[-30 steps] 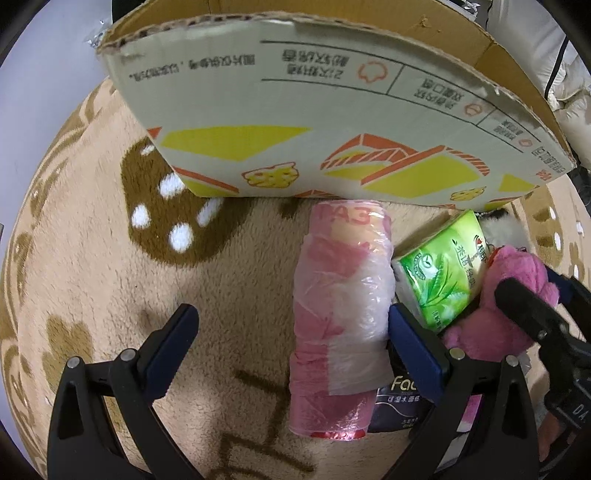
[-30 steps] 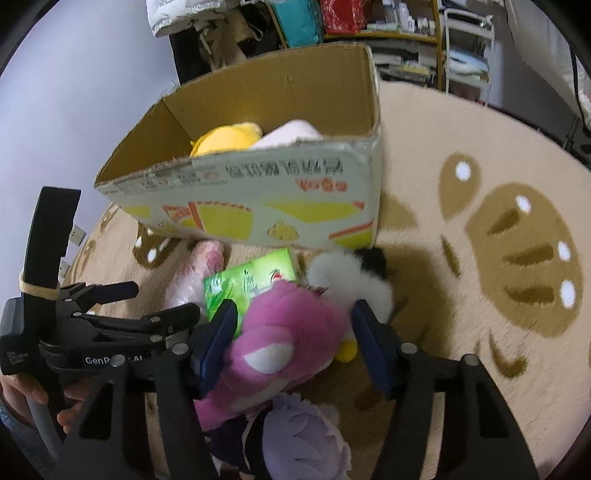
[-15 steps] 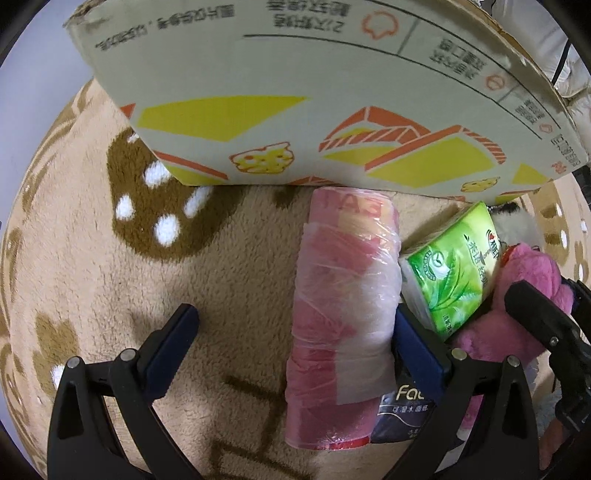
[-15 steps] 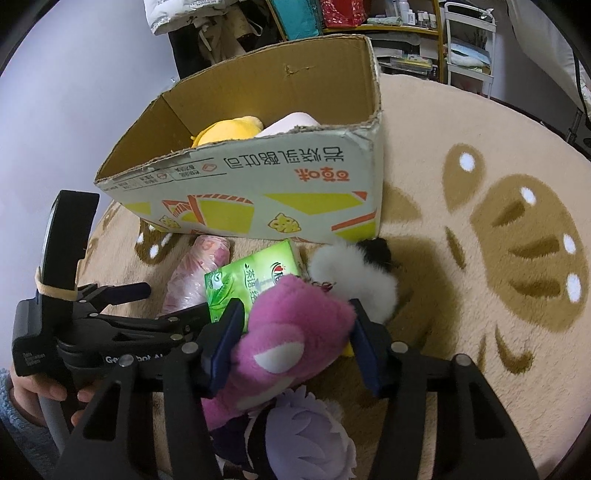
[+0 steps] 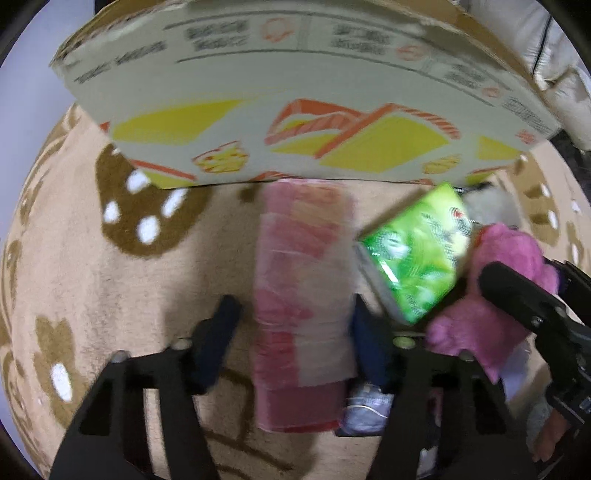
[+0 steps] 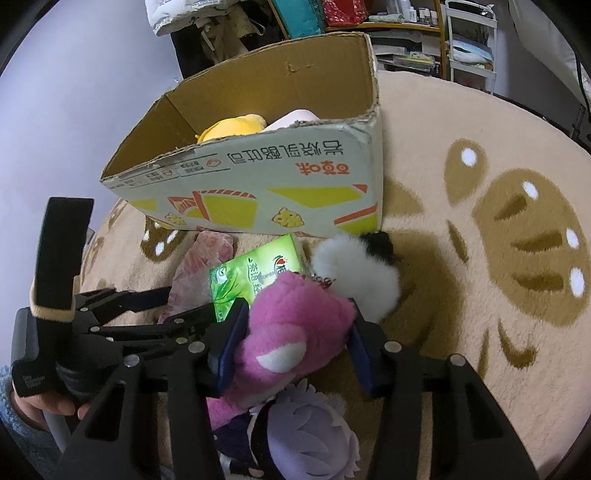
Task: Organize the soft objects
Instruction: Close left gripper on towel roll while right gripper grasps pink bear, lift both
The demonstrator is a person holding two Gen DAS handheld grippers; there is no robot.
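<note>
A pink plastic-wrapped roll (image 5: 303,295) lies on the rug, its far end against the cardboard box (image 5: 295,96). My left gripper (image 5: 295,325) has narrowed around the roll, the right finger touching it and a small gap at the left finger. A green tissue pack (image 5: 417,254) lies right of the roll. My right gripper (image 6: 295,332) is shut on a pink plush toy (image 6: 295,339). The box (image 6: 258,184) holds a yellow plush (image 6: 232,127). A white and black plush (image 6: 358,277) lies beyond the pink one.
A purple plush (image 6: 310,428) lies under the right gripper. The beige round rug (image 6: 498,258) with brown paw prints stretches to the right. Shelves and clutter (image 6: 406,29) stand behind the box.
My left gripper's fingers have closed in from wide open toward the pink roll. My right gripper has tightened on the pink plush and lifted it slightly.
</note>
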